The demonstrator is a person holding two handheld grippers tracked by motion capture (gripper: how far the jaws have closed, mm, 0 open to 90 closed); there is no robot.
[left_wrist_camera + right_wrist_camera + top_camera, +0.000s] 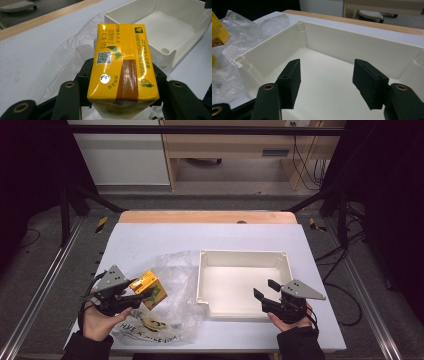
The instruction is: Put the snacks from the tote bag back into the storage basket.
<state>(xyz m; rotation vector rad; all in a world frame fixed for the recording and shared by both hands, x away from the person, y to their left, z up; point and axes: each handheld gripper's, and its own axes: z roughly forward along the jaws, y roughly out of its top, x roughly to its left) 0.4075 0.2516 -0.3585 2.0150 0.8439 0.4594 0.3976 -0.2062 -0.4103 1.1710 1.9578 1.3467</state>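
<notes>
A yellow drink carton (149,287) with a brown stripe and a QR code (122,65) is held above a clear plastic bag (175,270) at the table's front left. My left gripper (142,292) is shut on the carton, one jaw on each side. My right gripper (265,290) hovers at the near right edge of a white rectangular tray (240,253). Its jaws (327,82) stand open over the tray's bare floor with nothing between them. In the right gripper view the tray's far wall (352,50) lies ahead and the carton (218,32) peeks in at the left edge.
The crumpled bag (62,55) has black lettering and a yellow item (150,322) inside near the front edge. A wooden strip (207,216) borders the white table top at the back. Metal rails run along both sides.
</notes>
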